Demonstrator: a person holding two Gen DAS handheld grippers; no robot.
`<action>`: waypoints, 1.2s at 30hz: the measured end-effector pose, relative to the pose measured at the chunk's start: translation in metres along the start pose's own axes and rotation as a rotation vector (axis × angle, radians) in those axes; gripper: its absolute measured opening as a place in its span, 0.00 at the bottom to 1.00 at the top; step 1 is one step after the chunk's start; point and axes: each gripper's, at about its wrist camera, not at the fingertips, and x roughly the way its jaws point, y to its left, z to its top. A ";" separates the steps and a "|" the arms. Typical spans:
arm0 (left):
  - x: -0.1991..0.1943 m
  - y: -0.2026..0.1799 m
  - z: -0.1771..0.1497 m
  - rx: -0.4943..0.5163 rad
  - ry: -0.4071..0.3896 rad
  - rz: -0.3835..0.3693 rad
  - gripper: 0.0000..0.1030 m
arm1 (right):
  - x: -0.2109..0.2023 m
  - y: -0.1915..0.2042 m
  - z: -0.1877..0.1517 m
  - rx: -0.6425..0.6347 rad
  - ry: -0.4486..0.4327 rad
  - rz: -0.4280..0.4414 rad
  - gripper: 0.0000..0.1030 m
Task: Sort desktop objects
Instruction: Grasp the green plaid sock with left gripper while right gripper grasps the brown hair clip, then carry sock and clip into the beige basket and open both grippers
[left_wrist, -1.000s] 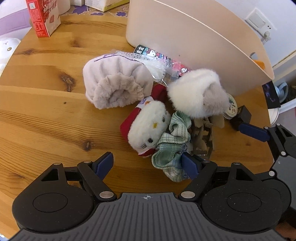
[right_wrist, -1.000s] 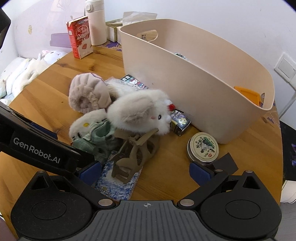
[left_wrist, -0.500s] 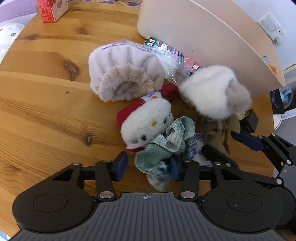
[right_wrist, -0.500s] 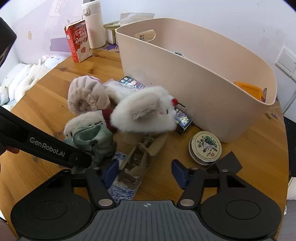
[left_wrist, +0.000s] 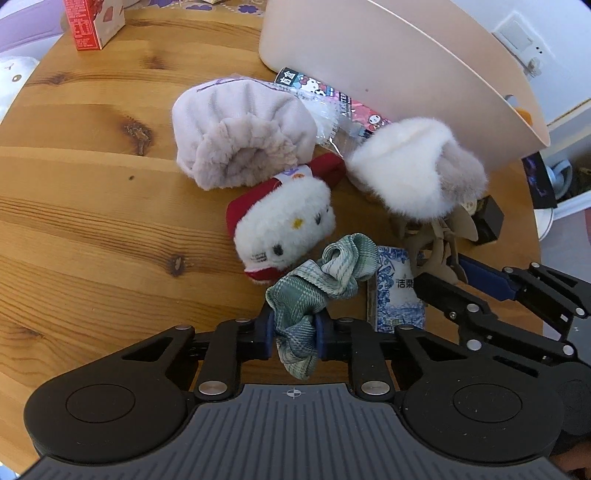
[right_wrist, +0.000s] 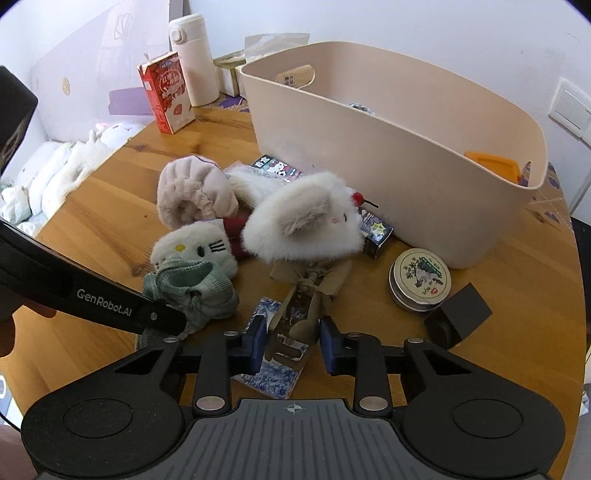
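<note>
Green plaid fabric scrunchie (left_wrist: 314, 291) pinched tight in our left gripper (left_wrist: 294, 334); our right gripper (right_wrist: 293, 341) has just been closing around tan plastic claw clip (right_wrist: 306, 317), pads barely touching.

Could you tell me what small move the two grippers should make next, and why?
Probably lift both straight up. The left gripper is shut on the green scrunchie, and the right gripper's jaws have just been closing around the tan hair claw. Both pieces still rest among the clutter beside the beige bin.
</note>
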 end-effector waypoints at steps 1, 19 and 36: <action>-0.001 -0.001 -0.001 0.006 -0.001 -0.001 0.19 | -0.002 0.000 -0.001 0.005 -0.004 0.000 0.27; -0.025 -0.010 -0.013 0.073 -0.053 -0.023 0.19 | -0.045 -0.007 -0.026 0.111 -0.058 -0.053 0.26; -0.061 -0.031 0.008 0.129 -0.192 -0.046 0.19 | -0.094 -0.033 -0.020 0.146 -0.173 -0.091 0.26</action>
